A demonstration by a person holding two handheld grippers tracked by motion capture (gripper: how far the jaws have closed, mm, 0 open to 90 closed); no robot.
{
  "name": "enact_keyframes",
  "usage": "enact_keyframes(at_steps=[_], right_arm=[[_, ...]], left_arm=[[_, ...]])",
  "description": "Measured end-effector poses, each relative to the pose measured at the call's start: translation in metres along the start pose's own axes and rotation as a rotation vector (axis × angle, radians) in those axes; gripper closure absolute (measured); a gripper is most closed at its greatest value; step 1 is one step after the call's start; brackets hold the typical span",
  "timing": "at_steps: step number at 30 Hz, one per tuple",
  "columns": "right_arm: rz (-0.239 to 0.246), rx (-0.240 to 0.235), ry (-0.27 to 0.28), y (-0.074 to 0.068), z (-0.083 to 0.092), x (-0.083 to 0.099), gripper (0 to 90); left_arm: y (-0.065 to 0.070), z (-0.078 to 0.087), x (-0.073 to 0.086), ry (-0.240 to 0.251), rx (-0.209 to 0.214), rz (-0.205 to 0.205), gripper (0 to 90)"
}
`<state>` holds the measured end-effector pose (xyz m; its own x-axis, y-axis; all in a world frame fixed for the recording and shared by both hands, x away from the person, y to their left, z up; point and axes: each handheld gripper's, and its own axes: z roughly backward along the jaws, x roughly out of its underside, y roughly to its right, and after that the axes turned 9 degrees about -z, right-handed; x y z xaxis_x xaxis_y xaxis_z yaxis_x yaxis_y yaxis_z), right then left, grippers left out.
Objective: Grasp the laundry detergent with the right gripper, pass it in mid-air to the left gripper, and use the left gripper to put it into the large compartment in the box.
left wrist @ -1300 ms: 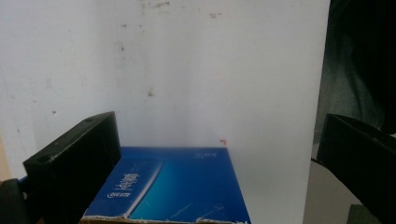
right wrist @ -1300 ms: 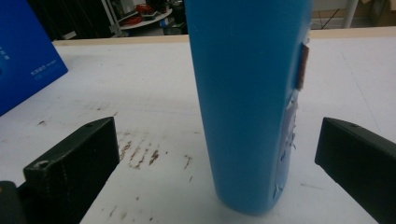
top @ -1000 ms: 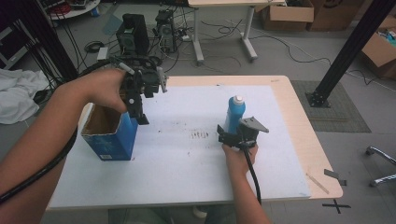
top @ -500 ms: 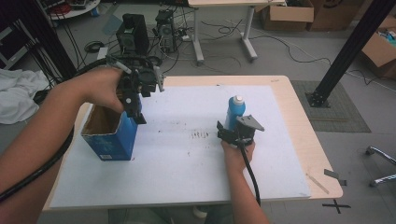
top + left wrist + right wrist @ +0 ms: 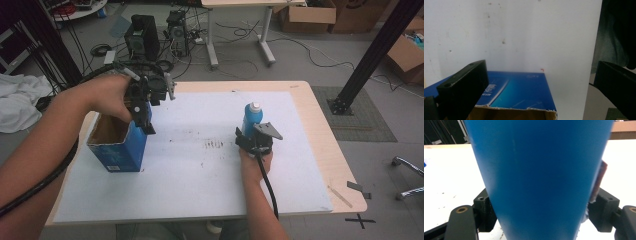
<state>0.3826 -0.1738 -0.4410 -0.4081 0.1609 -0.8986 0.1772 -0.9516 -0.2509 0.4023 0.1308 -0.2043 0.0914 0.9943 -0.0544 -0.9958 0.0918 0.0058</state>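
Our right claw [image 5: 251, 136] has just been closing on the upright blue bottle [image 5: 251, 119], its jaws now pressed to both flanks of the bottle's base on the white mat [image 5: 210, 190]. Our left claw [image 5: 145, 122] hangs released, jaws wide apart, directly above the near rim of the open blue box [image 5: 117, 150].
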Motion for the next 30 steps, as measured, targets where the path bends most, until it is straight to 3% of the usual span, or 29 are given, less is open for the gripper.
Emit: enact_keyframes(at_steps=[16, 19, 22, 30], right_arm=[[0.018, 0.059, 0.003, -0.0014, -0.001, 0.0023, 35.6], [0.03, 0.069, 0.002, -0.0025, -0.001, 0.0023, 37.0], [0.075, 0.091, 0.011, -0.0047, 0.0013, 0.0017, 42.0], [0.096, 0.027, -0.007, 0.003, 0.0056, -0.0004, 44.3]], left_arm=[[-0.0016, -0.0026, -0.0015, -0.003, 0.0, -0.002, 0.1], [-0.0017, -0.0036, -0.0018, -0.004, 0.003, -0.004, 0.1], [-0.0013, -0.0038, -0.0029, -0.004, 0.001, -0.006, 0.1], [-0.0006, -0.0019, -0.0092, 0.003, -0.005, -0.021, 0.1]])
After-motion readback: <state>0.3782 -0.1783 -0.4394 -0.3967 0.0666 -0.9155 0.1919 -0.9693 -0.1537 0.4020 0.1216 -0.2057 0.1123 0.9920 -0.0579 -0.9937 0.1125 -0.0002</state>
